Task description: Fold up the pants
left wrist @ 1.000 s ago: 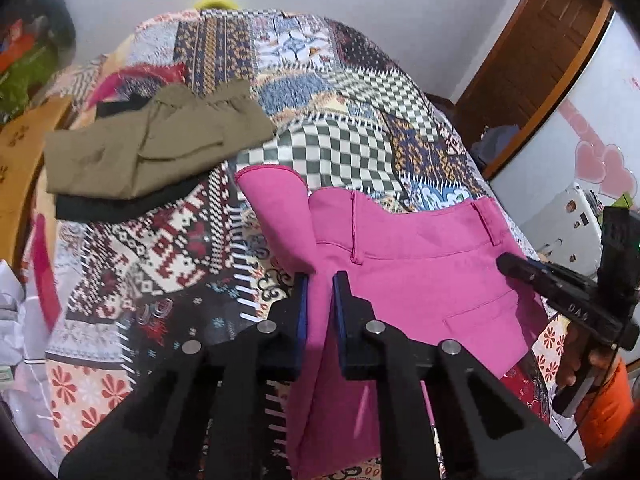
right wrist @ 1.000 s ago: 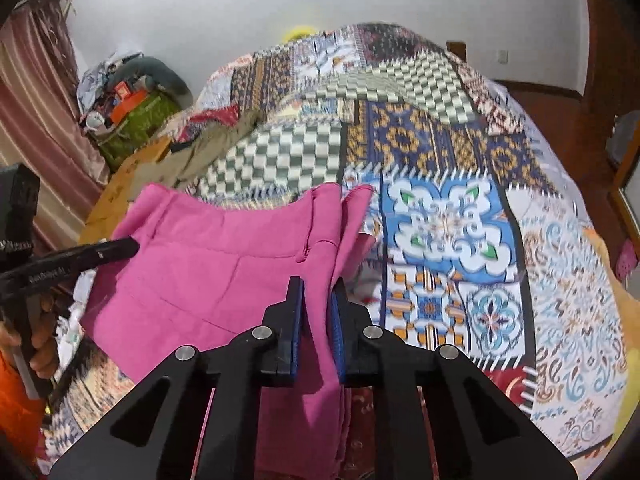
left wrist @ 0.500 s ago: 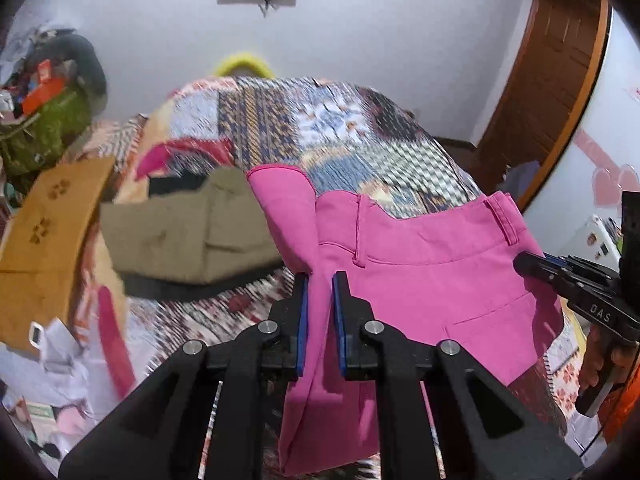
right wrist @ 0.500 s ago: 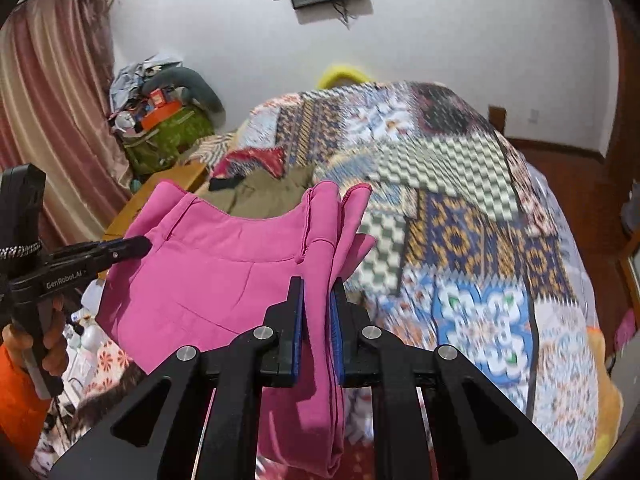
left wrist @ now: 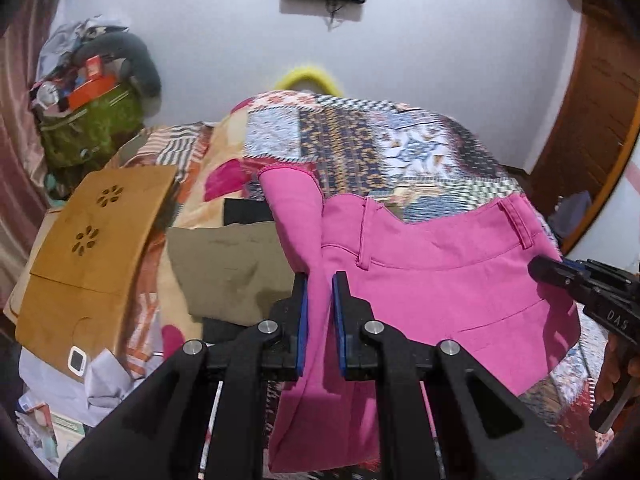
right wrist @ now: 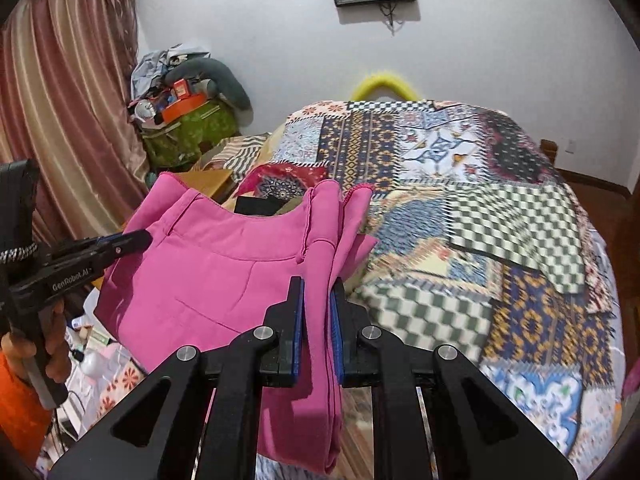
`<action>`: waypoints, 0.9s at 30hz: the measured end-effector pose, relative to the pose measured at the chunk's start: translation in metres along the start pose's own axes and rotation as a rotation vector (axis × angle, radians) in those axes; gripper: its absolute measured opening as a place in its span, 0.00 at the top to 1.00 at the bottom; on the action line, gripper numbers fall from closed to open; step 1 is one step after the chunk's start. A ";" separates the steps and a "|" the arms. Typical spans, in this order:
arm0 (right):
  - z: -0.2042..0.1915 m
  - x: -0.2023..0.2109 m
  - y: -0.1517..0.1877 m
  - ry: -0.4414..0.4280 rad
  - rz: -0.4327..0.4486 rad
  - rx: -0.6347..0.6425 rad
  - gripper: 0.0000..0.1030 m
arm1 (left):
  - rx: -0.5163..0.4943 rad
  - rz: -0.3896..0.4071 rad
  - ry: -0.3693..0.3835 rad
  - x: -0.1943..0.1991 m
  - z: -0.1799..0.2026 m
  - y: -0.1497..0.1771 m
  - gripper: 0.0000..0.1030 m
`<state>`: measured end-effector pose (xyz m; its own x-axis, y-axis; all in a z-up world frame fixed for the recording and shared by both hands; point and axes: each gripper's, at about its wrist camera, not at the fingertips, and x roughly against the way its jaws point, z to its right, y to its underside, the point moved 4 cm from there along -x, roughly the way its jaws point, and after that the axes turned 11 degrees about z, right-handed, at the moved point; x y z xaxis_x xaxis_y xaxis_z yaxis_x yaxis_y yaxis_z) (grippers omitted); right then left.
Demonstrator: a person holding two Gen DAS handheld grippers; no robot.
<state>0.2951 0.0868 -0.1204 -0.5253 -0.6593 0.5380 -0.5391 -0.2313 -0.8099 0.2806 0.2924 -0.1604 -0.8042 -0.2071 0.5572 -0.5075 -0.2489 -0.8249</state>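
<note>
The pink pants [left wrist: 432,280] hang in the air above the bed, held up at the waistband between both grippers. My left gripper [left wrist: 319,280] is shut on one end of the waistband, with fabric bunched between its blue pads. My right gripper [right wrist: 316,284] is shut on the other end of the pants [right wrist: 224,280]. Each gripper shows in the other's view: the right one [left wrist: 538,270] touching the pants' far edge, the left one [right wrist: 140,238] likewise. The legs hang down out of sight below the fingers.
A patchwork quilt [right wrist: 500,220] covers the bed. Folded olive pants [left wrist: 232,268] lie on it over a black garment [left wrist: 246,210]. A tan board [left wrist: 92,248] and clutter with a green bag [left wrist: 88,128] stand at the left. A wooden door [left wrist: 600,100] is at the right.
Both grippers have risen with the pink pants, lifting them off the quilt. The views now tilt up toward the wall and the screen.
</note>
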 end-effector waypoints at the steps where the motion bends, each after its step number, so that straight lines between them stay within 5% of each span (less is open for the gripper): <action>1: -0.002 -0.008 -0.002 -0.004 -0.006 -0.003 0.90 | 0.002 -0.004 -0.011 -0.006 -0.005 0.000 0.89; 27: 0.009 -0.176 0.005 0.039 -0.172 0.030 0.89 | -0.001 -0.162 -0.101 -0.176 -0.067 0.023 0.86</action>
<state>0.3909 0.1956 -0.2208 -0.4528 -0.5799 0.6773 -0.6034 -0.3600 -0.7115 0.3898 0.3861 -0.2838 -0.6772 -0.2581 0.6890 -0.6280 -0.2853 -0.7241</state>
